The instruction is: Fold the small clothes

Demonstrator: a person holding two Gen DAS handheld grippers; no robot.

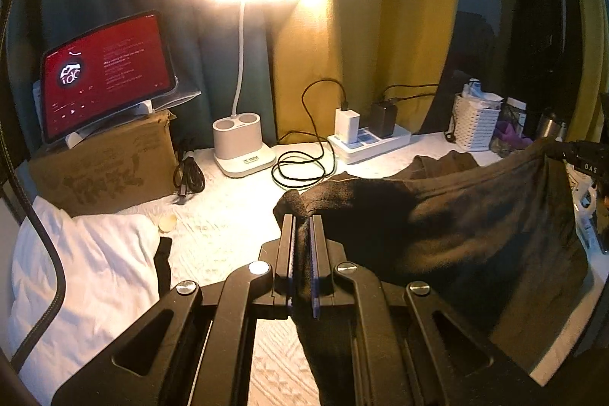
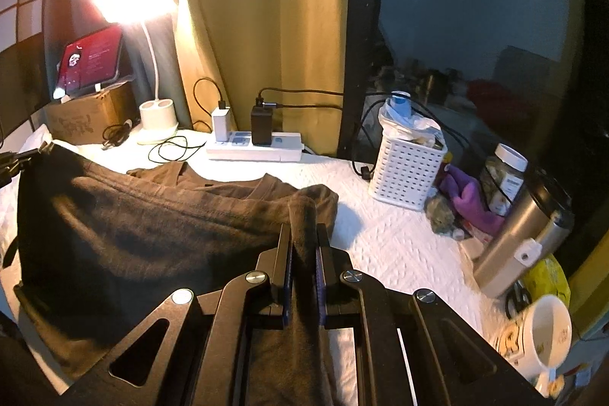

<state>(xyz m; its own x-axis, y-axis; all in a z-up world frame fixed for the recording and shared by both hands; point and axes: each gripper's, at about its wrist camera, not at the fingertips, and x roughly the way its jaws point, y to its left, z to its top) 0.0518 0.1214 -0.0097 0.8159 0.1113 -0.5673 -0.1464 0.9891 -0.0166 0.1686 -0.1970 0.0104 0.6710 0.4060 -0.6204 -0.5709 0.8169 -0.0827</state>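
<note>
You're working in a lived-in bedroom corner of a home: a white quilted bed cover (image 2: 399, 238) with a pillow (image 1: 87, 273) beside it, a lit desk lamp (image 1: 243, 71), a tablet (image 1: 106, 71) propped on a cardboard box (image 1: 102, 166), a power strip (image 2: 255, 147) with chargers, yellow curtains (image 2: 274, 25) by a dark window (image 2: 475, 25), and a mug (image 2: 540, 333).

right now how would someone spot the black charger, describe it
Find the lit desk lamp by the yellow curtain; right of its base lies a white power strip. The black charger stands plugged in, beside a smaller white one.
</note>
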